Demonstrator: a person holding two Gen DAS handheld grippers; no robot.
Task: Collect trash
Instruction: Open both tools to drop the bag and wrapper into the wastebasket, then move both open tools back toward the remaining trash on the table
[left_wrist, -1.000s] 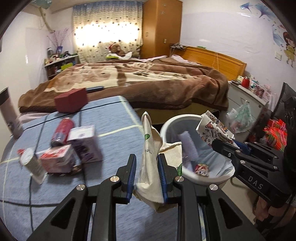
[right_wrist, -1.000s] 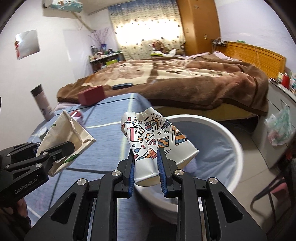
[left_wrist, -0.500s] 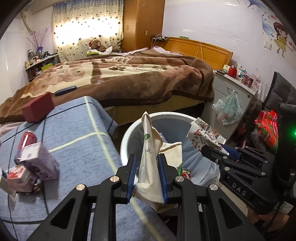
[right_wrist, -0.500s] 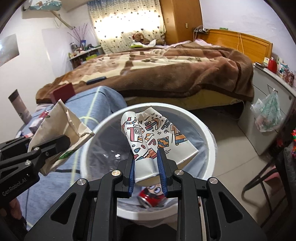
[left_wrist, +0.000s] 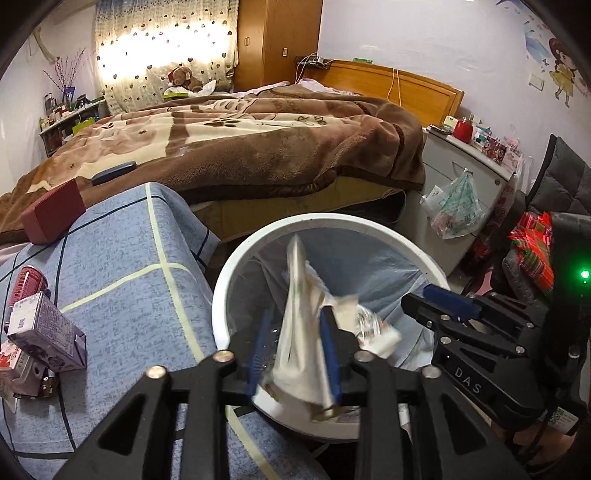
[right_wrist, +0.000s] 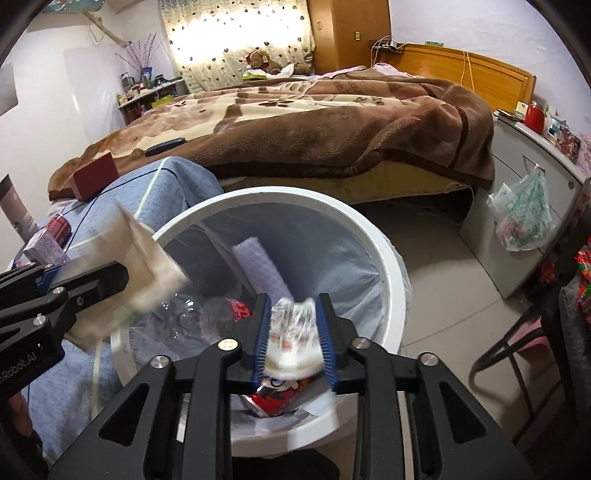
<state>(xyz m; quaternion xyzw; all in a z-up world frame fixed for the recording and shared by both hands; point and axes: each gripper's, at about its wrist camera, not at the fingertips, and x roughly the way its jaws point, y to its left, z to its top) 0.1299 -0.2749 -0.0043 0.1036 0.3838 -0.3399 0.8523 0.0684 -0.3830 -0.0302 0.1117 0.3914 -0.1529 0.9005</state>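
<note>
On my left gripper (left_wrist: 293, 349) the fingers are spreading, and the cream paper bag (left_wrist: 299, 332) blurs between the blue pads, slipping loose over the white bin (left_wrist: 221, 280). The right gripper (right_wrist: 291, 338) is opening too, its fingers apart around the blurred patterned wrapper (right_wrist: 293, 339), which is dropping away. Only the right view lets me look down into the bin, where I see a red can (right_wrist: 275, 397), a clear bottle (right_wrist: 184, 317) and a lilac cloth (right_wrist: 258, 266) on the liner. Only the left view shows me the worktop (left_wrist: 129, 295) with a purple carton (left_wrist: 44, 332), a second red can (left_wrist: 26, 284) and a maroon box (left_wrist: 51, 210). The brown-blanketed bed (left_wrist: 240, 147) lies behind, with a plastic bag (left_wrist: 456, 206) hanging on the grey cabinet (left_wrist: 476, 166).
</note>
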